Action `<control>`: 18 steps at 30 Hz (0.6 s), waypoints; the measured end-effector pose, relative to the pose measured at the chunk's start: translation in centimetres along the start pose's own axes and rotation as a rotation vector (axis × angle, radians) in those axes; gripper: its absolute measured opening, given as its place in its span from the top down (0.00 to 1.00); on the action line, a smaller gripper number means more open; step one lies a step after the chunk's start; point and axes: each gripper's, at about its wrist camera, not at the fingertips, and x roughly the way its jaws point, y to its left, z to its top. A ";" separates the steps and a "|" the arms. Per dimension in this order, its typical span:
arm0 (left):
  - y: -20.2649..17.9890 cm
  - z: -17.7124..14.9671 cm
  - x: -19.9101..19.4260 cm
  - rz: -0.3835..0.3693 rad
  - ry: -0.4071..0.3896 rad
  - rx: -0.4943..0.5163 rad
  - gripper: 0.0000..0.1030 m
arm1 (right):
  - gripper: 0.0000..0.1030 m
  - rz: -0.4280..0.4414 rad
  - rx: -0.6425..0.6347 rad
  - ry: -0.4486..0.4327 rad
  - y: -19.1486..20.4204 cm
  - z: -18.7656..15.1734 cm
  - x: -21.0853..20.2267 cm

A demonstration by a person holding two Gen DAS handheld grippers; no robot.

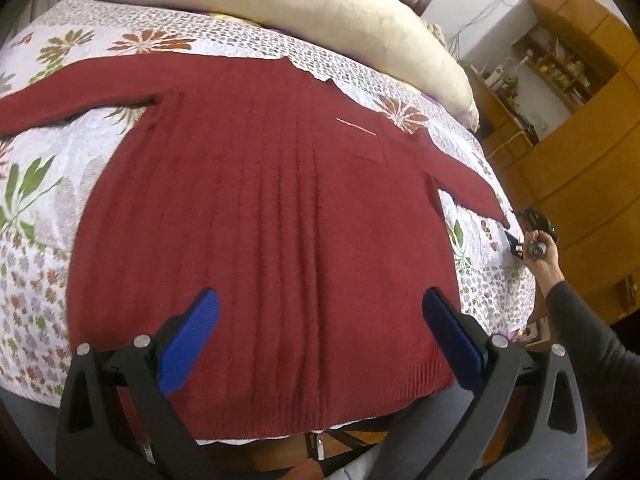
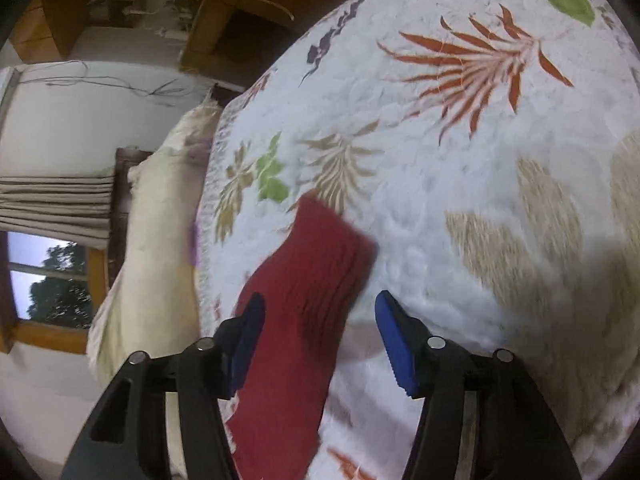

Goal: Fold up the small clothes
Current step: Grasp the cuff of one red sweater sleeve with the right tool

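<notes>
A dark red knitted sweater [image 1: 260, 200] lies flat, front up, on the floral quilt [image 1: 36, 208], both sleeves spread out. My left gripper [image 1: 322, 300] hovers open above the lower body of the sweater, near the hem, holding nothing. A hand holds my right gripper [image 1: 520, 240] at the bed's right edge, just past the cuff of the right sleeve [image 1: 460, 176]. In the right wrist view, that red sleeve [image 2: 320, 248] runs between the spread fingers of the right gripper [image 2: 320, 300]. The jaws stand open around the sleeve without clamping it.
A long cream pillow [image 1: 300, 12] lies along the far side of the bed, also in the right wrist view as the pillow [image 2: 152, 240]. Wooden cabinets and shelves [image 1: 580, 152] stand to the right. A window with curtains [image 2: 52, 240] is beyond the pillow.
</notes>
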 end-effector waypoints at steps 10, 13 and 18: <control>-0.9 0.0 0.6 0.022 0.019 0.038 0.03 | 0.83 -0.060 -0.075 -0.069 1.4 0.6 0.4; -0.4 0.2 0.6 0.024 0.039 0.020 0.03 | 0.85 -0.043 -0.125 -0.071 2.4 0.5 -1.0; 0.7 0.3 -0.3 -0.016 0.032 -0.047 0.03 | 0.87 0.004 -0.237 -0.111 6.8 -0.1 -4.6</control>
